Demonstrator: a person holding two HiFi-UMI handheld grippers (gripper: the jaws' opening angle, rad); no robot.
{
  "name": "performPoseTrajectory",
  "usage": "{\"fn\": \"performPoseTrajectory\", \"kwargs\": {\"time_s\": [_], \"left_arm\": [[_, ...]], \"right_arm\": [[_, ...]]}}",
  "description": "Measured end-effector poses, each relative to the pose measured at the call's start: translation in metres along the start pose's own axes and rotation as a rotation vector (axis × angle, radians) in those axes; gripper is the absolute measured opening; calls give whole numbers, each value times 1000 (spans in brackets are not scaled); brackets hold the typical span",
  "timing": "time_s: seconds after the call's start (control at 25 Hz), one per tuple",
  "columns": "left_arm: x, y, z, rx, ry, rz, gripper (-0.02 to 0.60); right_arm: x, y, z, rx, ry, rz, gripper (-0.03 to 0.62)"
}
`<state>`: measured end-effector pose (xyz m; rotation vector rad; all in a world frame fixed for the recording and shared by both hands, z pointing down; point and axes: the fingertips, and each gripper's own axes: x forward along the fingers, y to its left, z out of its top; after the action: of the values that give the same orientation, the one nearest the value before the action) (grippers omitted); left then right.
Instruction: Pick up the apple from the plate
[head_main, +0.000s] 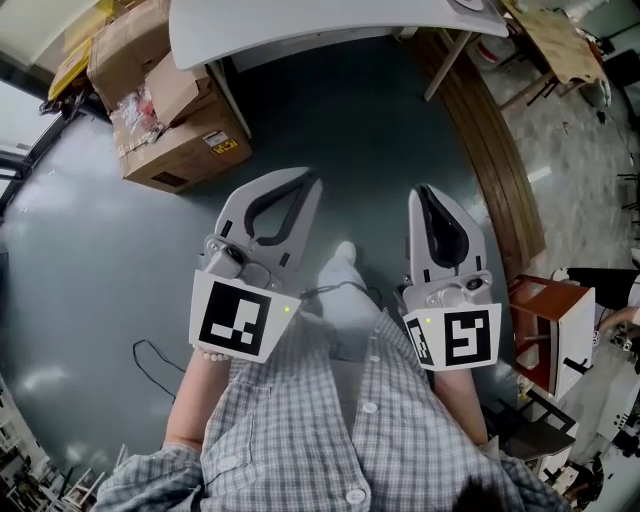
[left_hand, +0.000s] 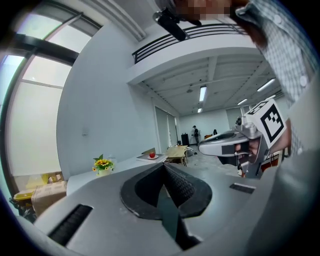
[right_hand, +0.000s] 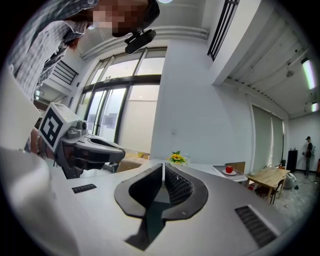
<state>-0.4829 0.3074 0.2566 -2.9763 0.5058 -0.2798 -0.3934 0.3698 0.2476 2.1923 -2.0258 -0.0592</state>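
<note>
A small red apple (left_hand: 152, 155) sits on a white plate (left_hand: 152, 157) far off on a white table (left_hand: 125, 165). The right gripper view shows the same apple (right_hand: 229, 169) and plate (right_hand: 229, 173) at the table's right end. My left gripper (left_hand: 164, 165) and right gripper (right_hand: 163, 165) are both shut with nothing in them, far short of the table. In the head view the left gripper (head_main: 305, 178) and right gripper (head_main: 424, 190) are held side by side above the floor. The apple is hidden in that view.
A vase of yellow flowers (left_hand: 102, 163) stands on the table left of the plate. Cardboard boxes (head_main: 165, 95) lie on the floor at the far left beside the table's edge (head_main: 300, 30). A wooden table (right_hand: 270, 176) and a red-and-white stand (head_main: 550, 320) are to the right.
</note>
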Motion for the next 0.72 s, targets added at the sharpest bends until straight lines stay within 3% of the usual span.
{"fn": "performPoseTrajectory", "kwargs": {"time_s": [0.36, 0.72], "left_arm": [[71, -8, 24, 33, -11, 28, 9], [129, -10, 40, 55, -38, 13, 9]], "right_arm": [[31, -69, 1, -8, -31, 47, 31], [40, -133, 1, -29, -58, -7, 29]]}}
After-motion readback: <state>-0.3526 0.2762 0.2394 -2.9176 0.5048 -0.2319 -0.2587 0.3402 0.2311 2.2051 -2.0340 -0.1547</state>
